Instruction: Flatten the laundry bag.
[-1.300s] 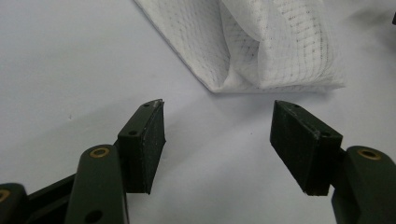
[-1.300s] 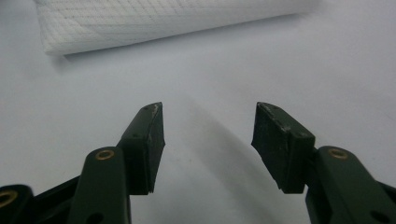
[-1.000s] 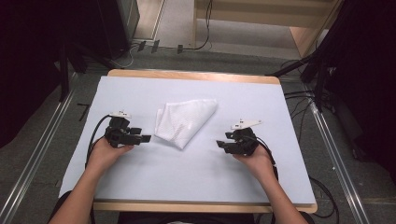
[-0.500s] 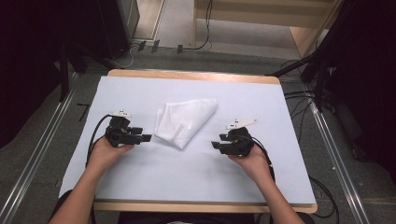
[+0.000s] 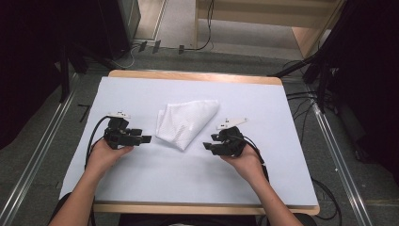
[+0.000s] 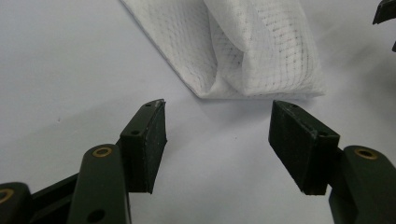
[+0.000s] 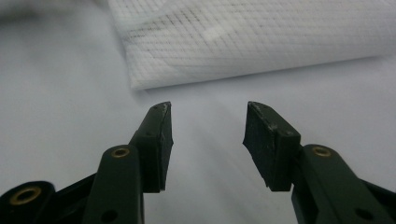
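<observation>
cloth [image 5: 186,123] lies untouched beyond both grippers' parted, empty fingers [image 7: 159,135]; right pair just narrowed.

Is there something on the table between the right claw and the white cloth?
No. In the right gripper view, bare table separates the open right claw from the white cloth.

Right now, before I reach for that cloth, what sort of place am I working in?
Most likely a lab or data-recording workspace, not a home: a wooden-edged table under a pale blue-grey mat, metal floor rails along both sides, loose black cables on grey flooring, and a folded white mesh cloth staged alone.
</observation>
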